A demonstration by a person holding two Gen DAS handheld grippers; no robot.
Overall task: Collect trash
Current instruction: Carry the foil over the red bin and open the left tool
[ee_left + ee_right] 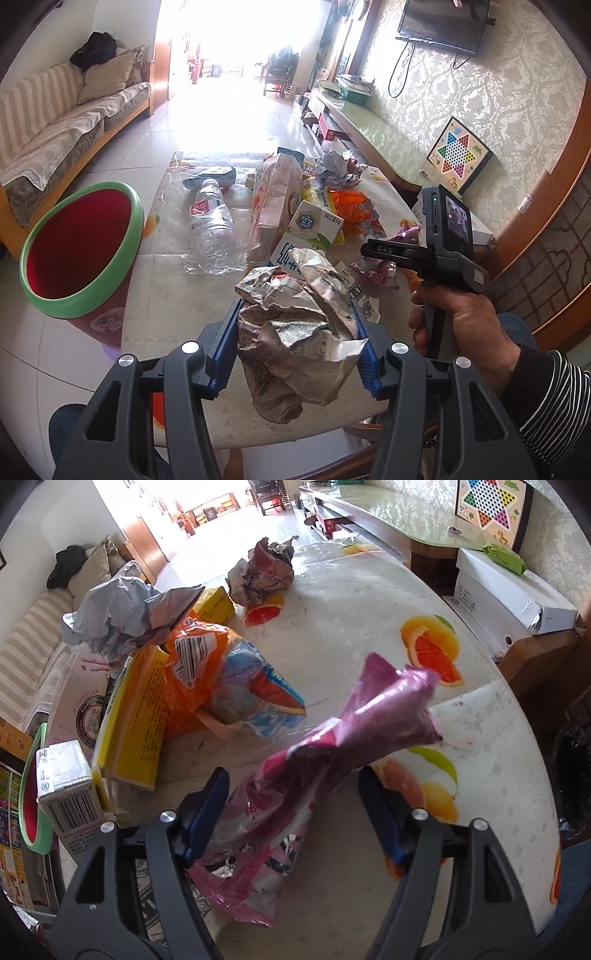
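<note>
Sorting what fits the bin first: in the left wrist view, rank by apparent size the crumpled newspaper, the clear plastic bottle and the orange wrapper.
1. crumpled newspaper, though nearest the camera, so inflated
2. clear plastic bottle
3. orange wrapper, partly hidden

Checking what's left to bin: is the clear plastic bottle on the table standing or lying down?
Lying down. The clear plastic bottle rests on its side on the table, beside the cartons.

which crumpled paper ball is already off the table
The crumpled newspaper ball, clamped in the left gripper. The grey paper wad lies among the table's trash.
</note>
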